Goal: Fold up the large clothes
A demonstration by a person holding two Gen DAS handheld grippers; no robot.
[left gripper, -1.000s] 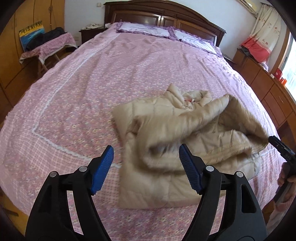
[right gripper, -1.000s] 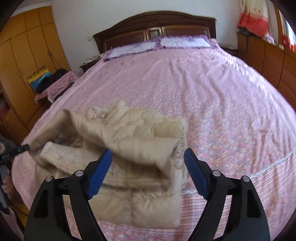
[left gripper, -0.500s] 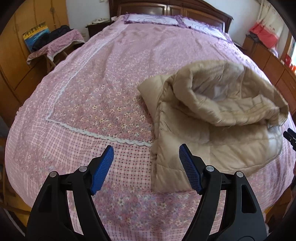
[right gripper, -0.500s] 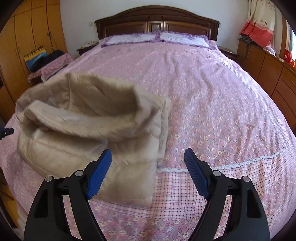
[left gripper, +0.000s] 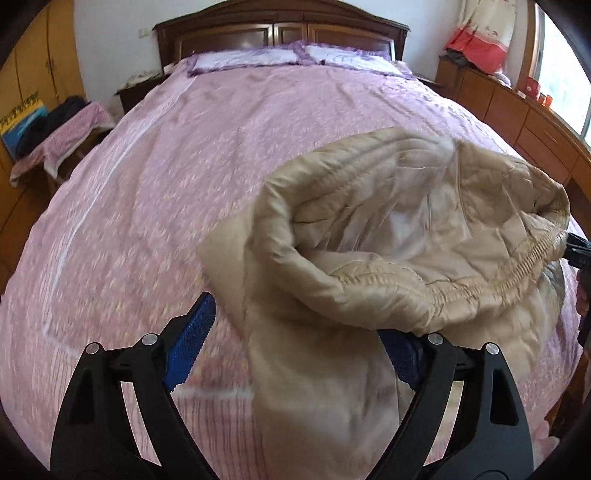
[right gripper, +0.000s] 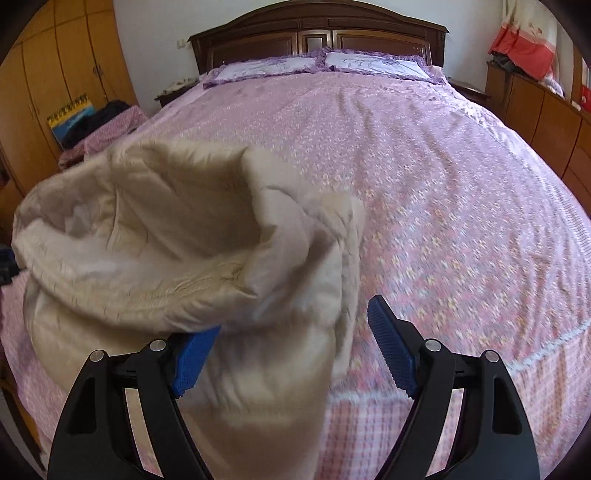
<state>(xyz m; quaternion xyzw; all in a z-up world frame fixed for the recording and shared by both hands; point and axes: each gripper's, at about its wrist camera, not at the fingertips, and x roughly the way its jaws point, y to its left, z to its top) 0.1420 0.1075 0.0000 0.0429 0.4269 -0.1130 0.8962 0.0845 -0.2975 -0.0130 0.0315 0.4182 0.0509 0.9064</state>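
Pink bedspread [left gripper: 155, 206] under beige jacket [left gripper: 369, 258]; left gripper [left gripper: 295, 354] just widened, right gripper [right gripper: 295, 354] wide.

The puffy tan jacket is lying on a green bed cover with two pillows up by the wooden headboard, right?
Nearly. The bed cover is pink with little flowers, not green; the right wrist view shows it clearly. The rest holds: the puffy tan jacket is on it, and two pillows lie up by the wooden headboard.

a beige quilted jacket [left gripper: 388, 258] lies bunched on the pink floral bed, its elastic hem gaping open.
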